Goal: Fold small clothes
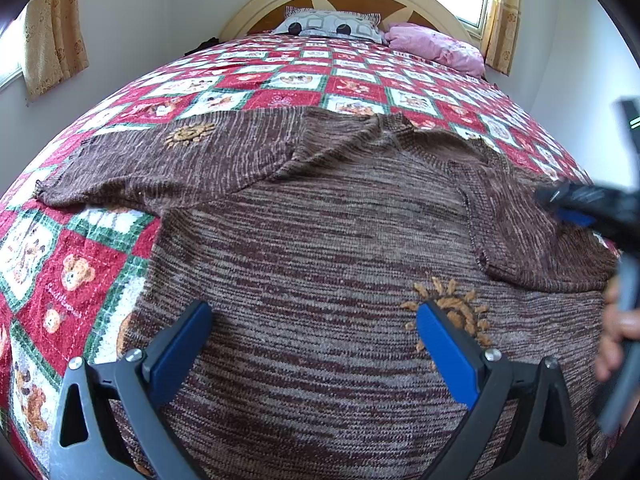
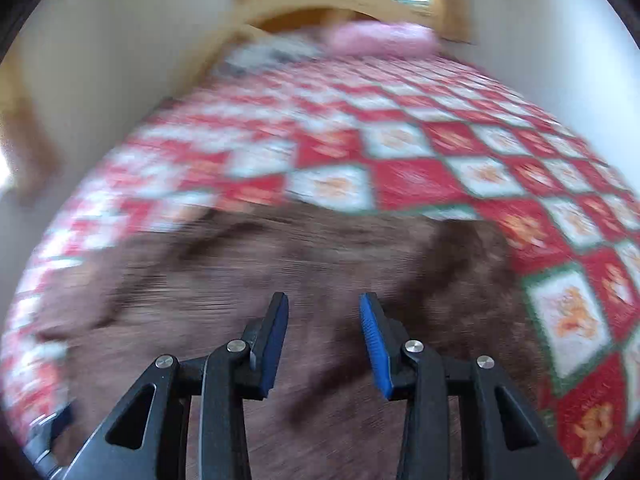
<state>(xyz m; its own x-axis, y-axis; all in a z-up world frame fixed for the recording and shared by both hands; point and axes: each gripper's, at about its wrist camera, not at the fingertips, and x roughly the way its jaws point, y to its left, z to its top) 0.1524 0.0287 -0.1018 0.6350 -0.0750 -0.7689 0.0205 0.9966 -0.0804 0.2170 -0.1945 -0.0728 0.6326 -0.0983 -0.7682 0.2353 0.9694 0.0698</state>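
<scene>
Brown knit sweater [image 1: 320, 248] lying flat on the bed, both tools hovering empty over it.

The sweater is spreading across the quilt [image 1: 280, 84], its right sleeve [image 1: 532, 232] already lying folded in over the body, its left sleeve [image 1: 152, 164] stretching outward. It is looking soft, limp and fairly thick, likely sagging and stretching if lifted from one point; pinching a hem corner or the left cuff looks safest. The left tool [image 1: 314, 344] is gaping wide above the lower body. The right tool [image 2: 324, 340] is standing partly apart, gripping nothing, its view blurring.
</scene>
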